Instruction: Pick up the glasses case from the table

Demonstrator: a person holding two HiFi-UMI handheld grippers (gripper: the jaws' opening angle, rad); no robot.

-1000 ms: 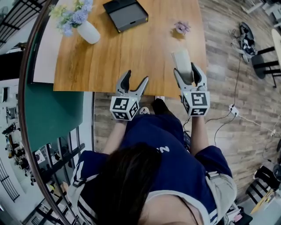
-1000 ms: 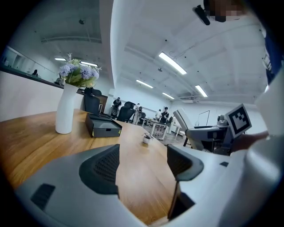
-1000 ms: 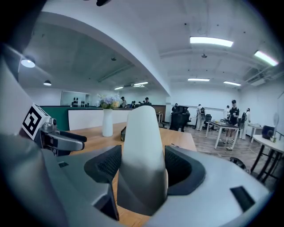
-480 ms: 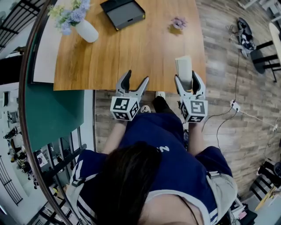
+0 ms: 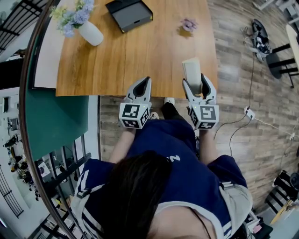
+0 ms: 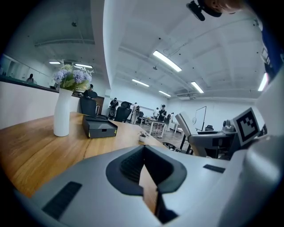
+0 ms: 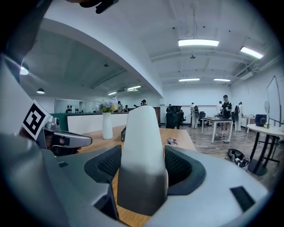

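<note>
**Head view:** the glasses case (image 5: 192, 72) lies lengthwise at the table's (image 5: 117, 60) near edge, toward its right corner. Its near end sits between the jaws of the right gripper (image 5: 198, 80). The left gripper (image 5: 145, 80) is at the same edge, well apart from the case, with its jaws together. Only the near end of the case is caught, so most of its length reaches out past the jaws, and in a lift that free end may well sag or swing. A slip here would likely send it over the edge to the floor (image 5: 243, 70), because so little table lies under the hold. The vase (image 5: 90, 32) and dark box (image 5: 130, 14) near the far edge are well apart from it, so a knock seems unlikely.

**Left gripper view:** the jaws have just been closing and meet with nothing between them; only bare wood shows through the slit. This gripper gives the case no support if the other hold fails.

**Right gripper view:** the jaws are clamped on the case (image 7: 142, 146), with the ribbed pads (image 7: 106, 166) against its two long sides. The shell looks smooth and rounded, so a hard squeeze could squirt it forward out of the pads. Whether it is already clear of the wood I cannot tell
</note>
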